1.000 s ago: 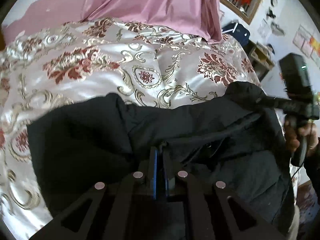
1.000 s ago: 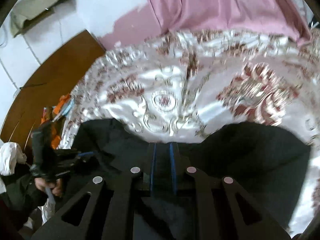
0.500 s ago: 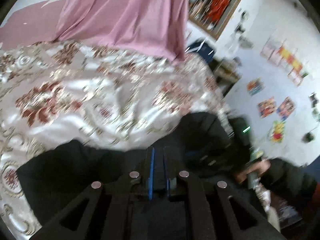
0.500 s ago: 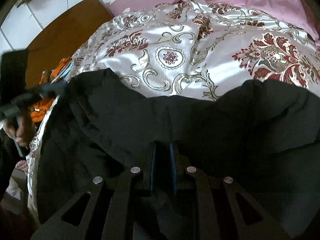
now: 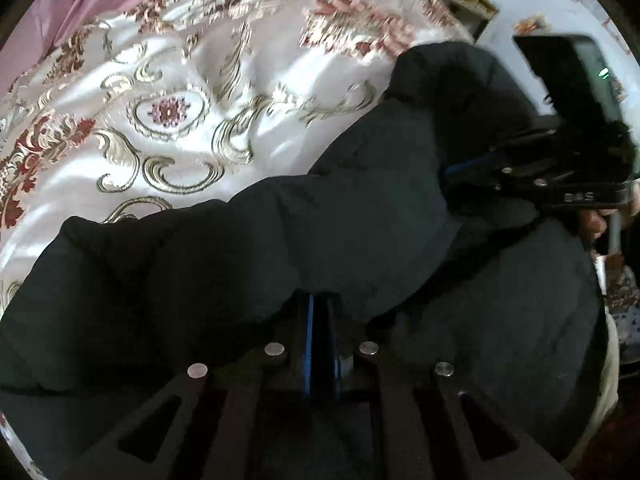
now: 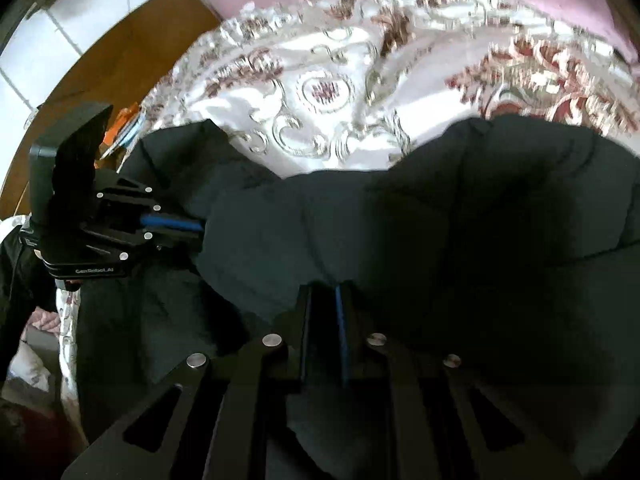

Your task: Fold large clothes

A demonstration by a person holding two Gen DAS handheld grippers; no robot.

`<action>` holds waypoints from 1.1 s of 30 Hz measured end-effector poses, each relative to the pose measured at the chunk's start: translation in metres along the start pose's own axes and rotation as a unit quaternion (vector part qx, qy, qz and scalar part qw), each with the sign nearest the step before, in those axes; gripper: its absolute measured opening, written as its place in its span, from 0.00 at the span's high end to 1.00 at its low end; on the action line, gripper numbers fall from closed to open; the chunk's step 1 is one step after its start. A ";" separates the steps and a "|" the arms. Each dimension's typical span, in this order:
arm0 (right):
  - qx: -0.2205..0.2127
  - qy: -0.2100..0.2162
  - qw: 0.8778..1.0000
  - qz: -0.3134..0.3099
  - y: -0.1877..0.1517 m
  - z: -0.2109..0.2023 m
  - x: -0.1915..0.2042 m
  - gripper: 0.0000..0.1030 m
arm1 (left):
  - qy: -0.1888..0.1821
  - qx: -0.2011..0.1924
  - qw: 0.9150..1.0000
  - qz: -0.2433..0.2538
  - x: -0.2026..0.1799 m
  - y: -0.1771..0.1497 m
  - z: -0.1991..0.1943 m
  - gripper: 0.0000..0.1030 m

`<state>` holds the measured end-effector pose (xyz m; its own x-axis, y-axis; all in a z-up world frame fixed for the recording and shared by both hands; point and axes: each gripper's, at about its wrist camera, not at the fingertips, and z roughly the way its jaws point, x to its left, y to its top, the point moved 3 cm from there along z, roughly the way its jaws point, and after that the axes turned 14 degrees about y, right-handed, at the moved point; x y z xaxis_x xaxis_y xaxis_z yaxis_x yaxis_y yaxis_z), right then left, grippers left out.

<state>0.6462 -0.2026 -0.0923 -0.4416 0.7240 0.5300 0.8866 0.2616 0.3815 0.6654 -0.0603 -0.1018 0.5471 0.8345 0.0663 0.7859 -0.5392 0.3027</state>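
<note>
black padded jacket [image 5: 320, 240] pinched in both tongs, left [image 5: 320, 308] and right [image 6: 325, 300], on glossy brocade bedspread [image 5: 180, 100].

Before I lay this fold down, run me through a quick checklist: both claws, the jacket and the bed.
1. Left claw gripping the black padded jacket: ok, shut with fabric bunched at its tips.
2. Right claw gripping the jacket: not ok yet, the jaws are closing, with fabric between them.
3. The two claws clear of each other: ok, apart in both views.
4. Landing area on the floral bedspread: ok, bare satin beyond the jacket.
5. Jacket fully on the bed: cannot tell, its near edge is hidden under the claws.
6. Fold edge straight: not ok, it looks lumpy and uneven.
</note>
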 end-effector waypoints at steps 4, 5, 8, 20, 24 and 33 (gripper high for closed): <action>0.040 -0.024 0.999 -0.001 0.013 0.027 -0.004 0.94 | 0.022 0.026 0.999 -0.008 0.003 0.011 0.025 0.94; 0.042 -0.034 0.999 -0.003 0.015 0.032 -0.004 0.97 | 0.024 0.029 0.999 -0.014 0.005 0.013 0.031 0.95; 0.039 -0.045 0.998 0.000 0.023 0.047 -0.011 1.00 | 0.029 0.018 0.999 -0.023 0.008 0.016 0.043 0.96; -0.033 -0.028 0.999 -0.026 0.023 0.033 0.014 1.00 | 0.022 -0.073 0.995 -0.065 0.014 -0.016 0.032 0.96; -0.020 -0.011 0.998 -0.063 0.035 0.036 0.051 0.98 | 0.021 -0.075 0.993 -0.084 0.020 -0.026 0.027 0.96; 0.047 -0.034 0.998 0.003 0.029 0.080 0.015 1.00 | 0.026 -0.059 0.994 -0.086 0.028 -0.028 0.036 0.96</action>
<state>0.6767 -0.1327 -0.1340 -0.4294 0.7659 0.4785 0.8993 0.3141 0.3044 0.6687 -0.0262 -0.1430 0.3896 0.9195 0.0522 0.8250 -0.3737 0.4239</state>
